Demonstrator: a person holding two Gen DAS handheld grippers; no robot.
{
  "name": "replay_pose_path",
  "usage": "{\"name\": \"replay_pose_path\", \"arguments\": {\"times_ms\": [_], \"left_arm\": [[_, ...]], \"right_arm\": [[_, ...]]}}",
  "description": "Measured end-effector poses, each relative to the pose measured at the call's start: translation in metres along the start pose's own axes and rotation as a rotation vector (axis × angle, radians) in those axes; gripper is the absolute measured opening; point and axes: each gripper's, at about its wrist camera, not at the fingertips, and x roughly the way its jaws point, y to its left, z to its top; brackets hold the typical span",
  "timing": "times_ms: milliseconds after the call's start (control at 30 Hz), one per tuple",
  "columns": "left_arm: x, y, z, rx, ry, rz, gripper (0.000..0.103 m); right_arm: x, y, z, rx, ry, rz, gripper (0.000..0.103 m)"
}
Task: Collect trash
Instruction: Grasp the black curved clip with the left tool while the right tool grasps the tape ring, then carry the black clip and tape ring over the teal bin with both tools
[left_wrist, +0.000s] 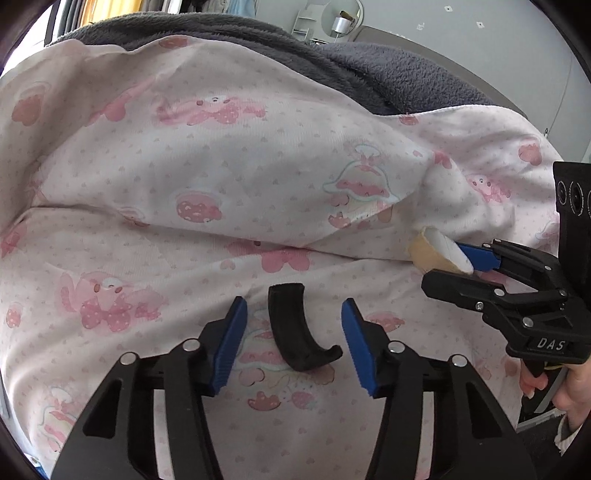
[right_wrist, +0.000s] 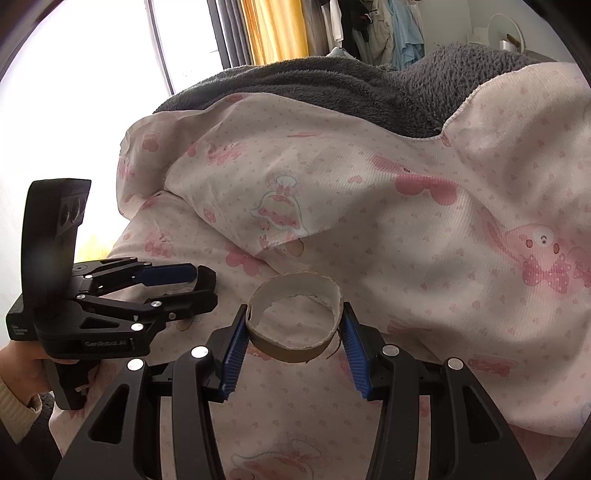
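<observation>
So far, the left wrist view shows the left gripper (left_wrist: 293, 341) open around an ungrasped black curved scrap (left_wrist: 295, 332) on the bed (left_wrist: 184, 166); the right wrist view shows the right gripper (right_wrist: 293, 341) already clamping a cardboard ring (right_wrist: 295, 317), no bin visible

tongs (left_wrist: 293, 341) 2 | cardboard ring (right_wrist: 295, 319) 1 | black curved piece (left_wrist: 295, 332) 1 | quilt (left_wrist: 221, 166) 1 | grey blanket (left_wrist: 388, 74) 1

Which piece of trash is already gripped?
The cardboard ring, clamped by the right hand-held gripper. The black curved piece lies loose on the quilt between the left hand-held gripper's open jaws.
</observation>
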Motion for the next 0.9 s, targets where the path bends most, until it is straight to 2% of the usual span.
{"name": "replay_pose_path", "arguments": {"times_ms": [300, 667, 900], "left_arm": [[0.010, -0.008, 0.002, 0.031, 0.017, 0.023, 0.023], [-0.029, -0.002, -0.012, 0.024, -0.045, 0.036, 0.022], [-0.067, 0.009, -0.032, 0.029, -0.063, 0.059, 0.022]], "right_arm": [[0.000, 0.005, 0.002, 0.004, 0.010, 0.009, 0.049], [-0.017, 0.023, 0.010, 0.051, -0.042, 0.030, 0.049], [-0.030, 0.055, 0.015, 0.054, -0.083, 0.053, 0.049]]}}
